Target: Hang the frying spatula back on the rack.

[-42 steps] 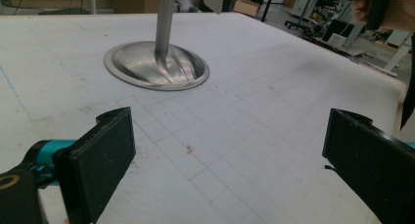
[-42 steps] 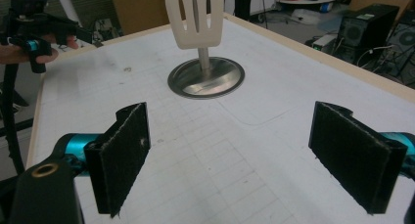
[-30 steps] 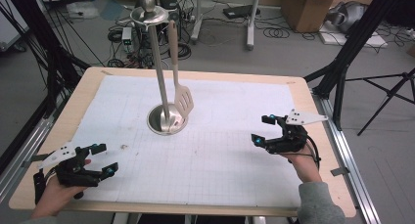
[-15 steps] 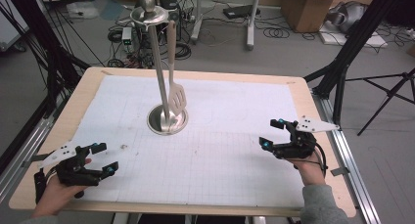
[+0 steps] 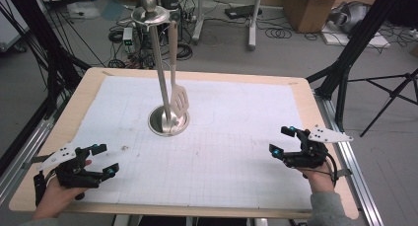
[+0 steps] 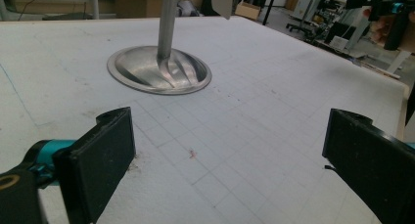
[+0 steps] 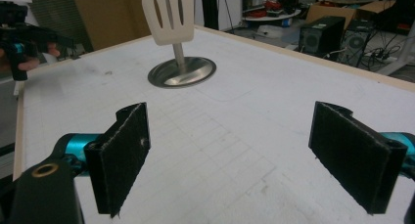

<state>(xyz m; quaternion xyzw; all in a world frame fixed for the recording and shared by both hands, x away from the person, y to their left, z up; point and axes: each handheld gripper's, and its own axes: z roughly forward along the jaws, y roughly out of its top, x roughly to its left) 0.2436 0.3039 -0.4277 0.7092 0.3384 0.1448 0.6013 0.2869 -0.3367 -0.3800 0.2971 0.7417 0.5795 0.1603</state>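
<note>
The slotted spatula (image 5: 179,100) hangs from the top ring of a metal utensil stand (image 5: 160,63), its pale blade down and just above the stand's round steel base (image 5: 168,122), beside the upright pole. The stand sits on the far middle part of a white gridded mat (image 5: 222,152) that covers most of a wooden table (image 5: 315,112). In the right gripper view the blade (image 7: 170,13) shows three slots and hangs in front of the pole, over the base (image 7: 182,71). In the left gripper view the base (image 6: 159,70) lies ahead, with the pole rising from it. The left gripper (image 5: 103,159) is held in the person's left hand (image 5: 56,194) at the near left corner of the mat, its jaws spread wide with nothing between them. The right gripper (image 5: 283,141) is held in the right hand (image 5: 315,174) at the near right edge, jaws likewise wide apart and empty. Both grippers are well apart from the stand and point inward over the mat. Beyond the table lie cables (image 5: 207,33), a cardboard box (image 5: 308,6) and black tripod legs (image 5: 389,97) on a grey floor.
</note>
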